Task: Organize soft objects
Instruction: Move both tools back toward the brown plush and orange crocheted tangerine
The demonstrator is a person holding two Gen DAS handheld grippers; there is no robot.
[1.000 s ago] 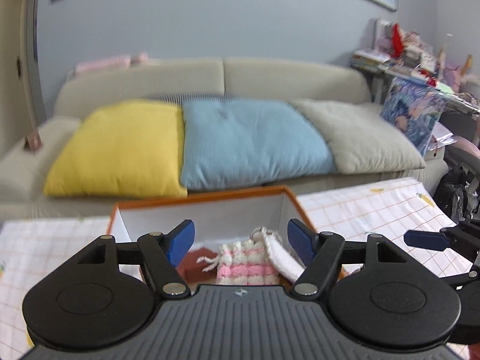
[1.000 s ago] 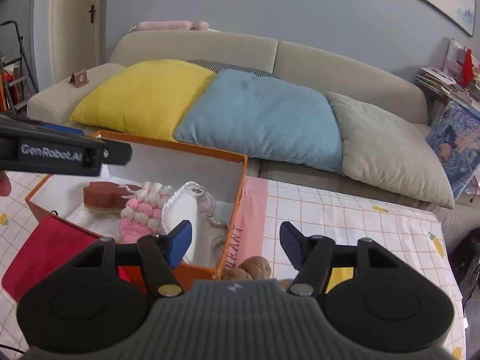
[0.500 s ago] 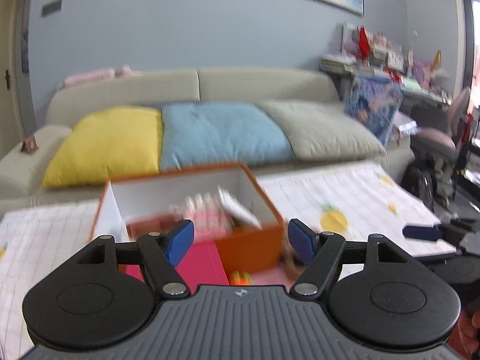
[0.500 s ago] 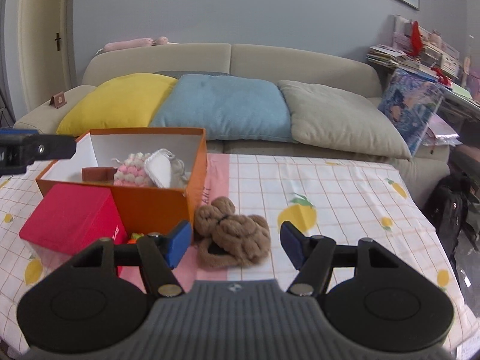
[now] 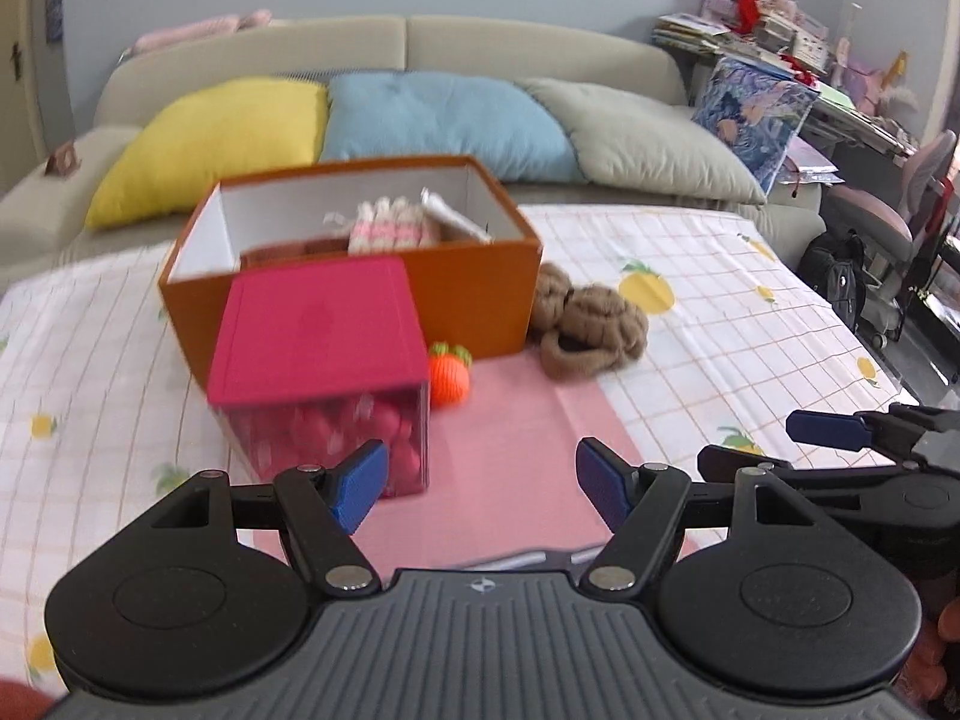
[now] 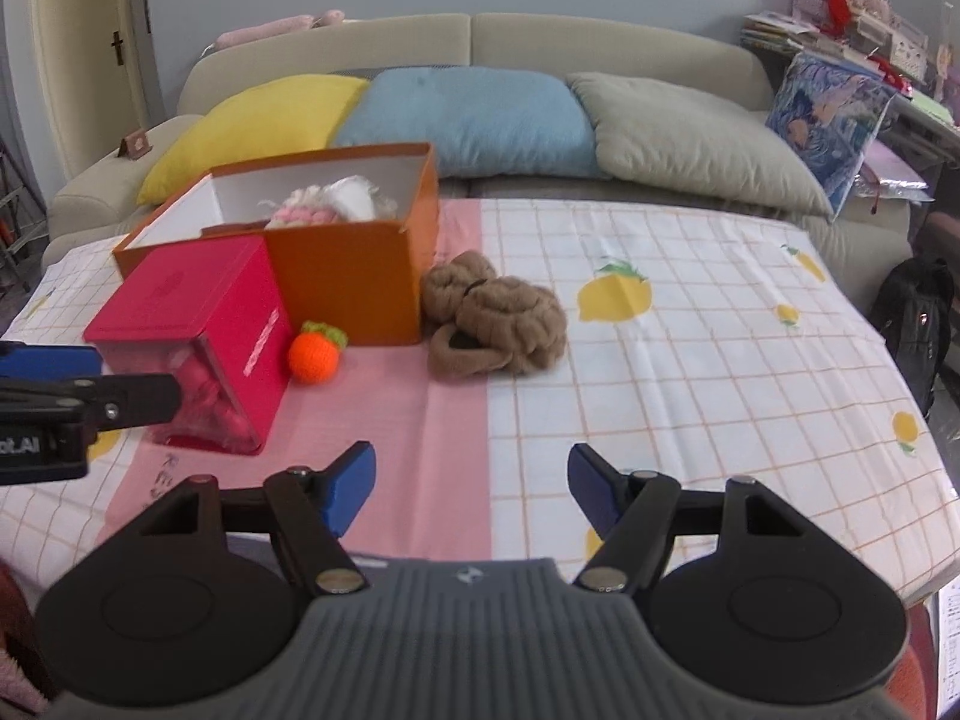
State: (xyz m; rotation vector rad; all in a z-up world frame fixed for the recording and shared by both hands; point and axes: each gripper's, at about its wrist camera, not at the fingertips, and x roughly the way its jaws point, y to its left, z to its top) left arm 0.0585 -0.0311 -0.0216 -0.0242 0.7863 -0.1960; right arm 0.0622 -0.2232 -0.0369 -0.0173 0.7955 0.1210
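Brown knit bundle lies well ahead of both empty jaws.

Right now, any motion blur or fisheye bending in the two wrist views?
Left wrist view: motion smear on the red-lidded box and orange box; the left gripper stays sharp. Right wrist view: crisper, the brown knitted toy shows its texture. Both: the sofa bows and the corners go dark.
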